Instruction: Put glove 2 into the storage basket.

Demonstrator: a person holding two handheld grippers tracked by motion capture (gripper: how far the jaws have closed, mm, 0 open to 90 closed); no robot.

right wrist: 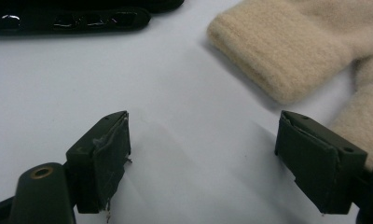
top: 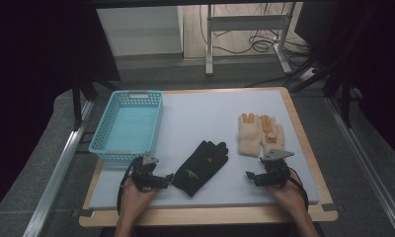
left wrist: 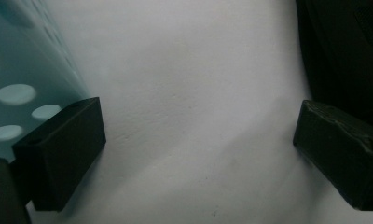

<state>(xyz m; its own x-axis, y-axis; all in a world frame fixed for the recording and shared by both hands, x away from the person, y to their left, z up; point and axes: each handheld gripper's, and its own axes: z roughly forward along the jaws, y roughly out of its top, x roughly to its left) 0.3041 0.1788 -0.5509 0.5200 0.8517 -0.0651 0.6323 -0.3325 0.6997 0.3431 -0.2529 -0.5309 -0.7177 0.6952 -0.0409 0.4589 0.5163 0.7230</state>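
Pale blue-grey mat covers the tabletop (top: 210,118), dark curtains at both sides, cables and a metal frame on the floor beyond the far edge. Turquoise perforated basket (top: 128,126) sits at the far left, long axis running near–far, nothing inside it that I can see — likely the drop spot for the gloves.

Black glove (top: 201,167) lies flat near the middle, long axis diagonal: cuff toward the near left, fingers toward the far right. Beige knit gloves (top: 259,134) lie as a pair on the right, side by side and touching, cuffs near, fingertips far, with orange-tan patches on the fingers.

Left tool (top: 167,177) rests low on the mat just beside the black glove's cuff, jaws spread wide with only bare mat between them in the left gripper view; basket wall at one jaw, black fabric edge at the other. Looks lined up to take the cuff, not yet on it.

Right tool (top: 251,175) sits near the beige cuffs, pointing left, jaws also spread — nothing pinched. Right gripper view has a beige cuff (right wrist: 287,51) just beyond one jaw, not between them.
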